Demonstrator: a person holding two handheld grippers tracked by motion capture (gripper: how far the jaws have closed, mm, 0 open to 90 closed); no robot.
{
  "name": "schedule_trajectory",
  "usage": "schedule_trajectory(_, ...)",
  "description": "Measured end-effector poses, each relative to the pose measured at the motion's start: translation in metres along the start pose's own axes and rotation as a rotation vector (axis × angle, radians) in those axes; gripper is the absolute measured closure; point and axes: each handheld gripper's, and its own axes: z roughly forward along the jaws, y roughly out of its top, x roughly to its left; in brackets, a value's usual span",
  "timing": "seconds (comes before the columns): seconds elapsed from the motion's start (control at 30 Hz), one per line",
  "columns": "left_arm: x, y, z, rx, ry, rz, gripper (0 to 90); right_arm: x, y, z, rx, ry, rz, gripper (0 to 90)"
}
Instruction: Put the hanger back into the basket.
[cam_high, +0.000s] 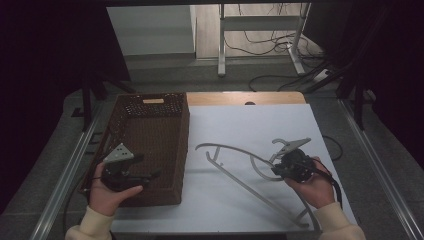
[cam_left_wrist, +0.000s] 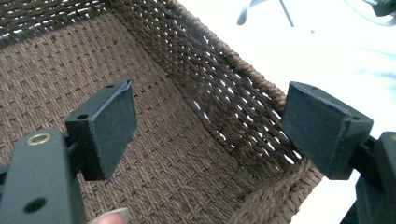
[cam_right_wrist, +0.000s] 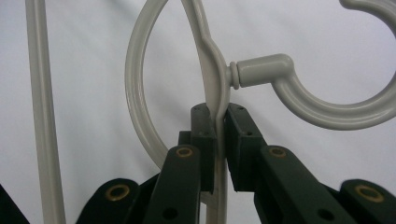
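A pale grey plastic clothes hanger (cam_high: 235, 172) lies on the white table top, its hook (cam_high: 290, 142) at the right. My right gripper (cam_high: 286, 167) is shut on the hanger's neck just below the hook. In the right gripper view the jaws pinch the flat neck (cam_right_wrist: 219, 100), with the hook (cam_right_wrist: 327, 109) curling off to the right. My left gripper (cam_high: 145, 176) hovers open over the near end of a brown woven basket (cam_high: 150, 130). The left gripper view has the two pads (cam_left_wrist: 109, 126) wide apart above the basket floor (cam_left_wrist: 163, 158), nothing between them.
The basket holds nothing that I can see. White table surface (cam_high: 250, 125) stretches behind the hanger, with a wooden strip (cam_high: 245, 98) at the far edge. Metal rails run along both table sides. Cables and a desk frame (cam_high: 260, 45) lie on the floor beyond.
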Motion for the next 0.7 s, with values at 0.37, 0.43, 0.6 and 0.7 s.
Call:
schedule_trajectory(0.37,0.0,0.0,0.0,0.0,0.0,-0.004,18.4,0.003,0.021,-0.022,-0.067,-0.002,-0.031,82.5)
schedule_trajectory(0.43,0.0,0.0,-0.001,-0.001,0.001,-0.003,18.4,0.003,0.026,-0.024,-0.078,0.0,-0.037,82.5)
schedule_trajectory(0.6,0.001,0.0,-0.002,-0.005,0.002,-0.005,18.4,0.005,0.041,-0.029,-0.109,-0.004,-0.073,82.5)
schedule_trajectory(0.7,0.002,0.0,-0.002,-0.005,0.004,-0.006,18.4,0.008,0.051,-0.03,-0.122,0.0,-0.094,82.4)
